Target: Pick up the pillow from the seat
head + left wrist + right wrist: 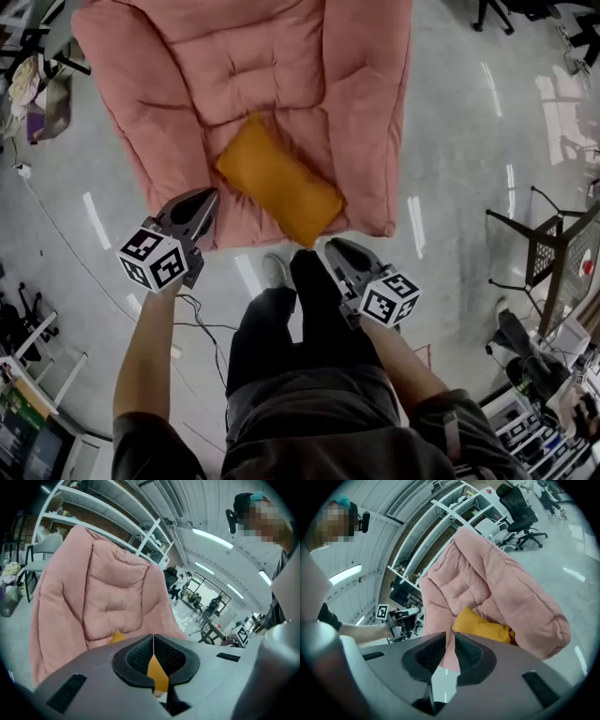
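Note:
An orange pillow lies slantwise on the front of a pink padded seat. My left gripper hovers at the seat's front left edge, just left of the pillow, shut and empty. My right gripper hangs just off the seat's front edge, below the pillow's near corner, shut with nothing between the jaws. In the left gripper view the left gripper points at the seat, and a sliver of pillow shows above it. In the right gripper view the pillow lies beyond the right gripper.
The person's legs stand in front of the seat, with cables on the grey floor beside them. A black metal table stands at the right. White shelving rises behind the seat, and an office chair stands further off.

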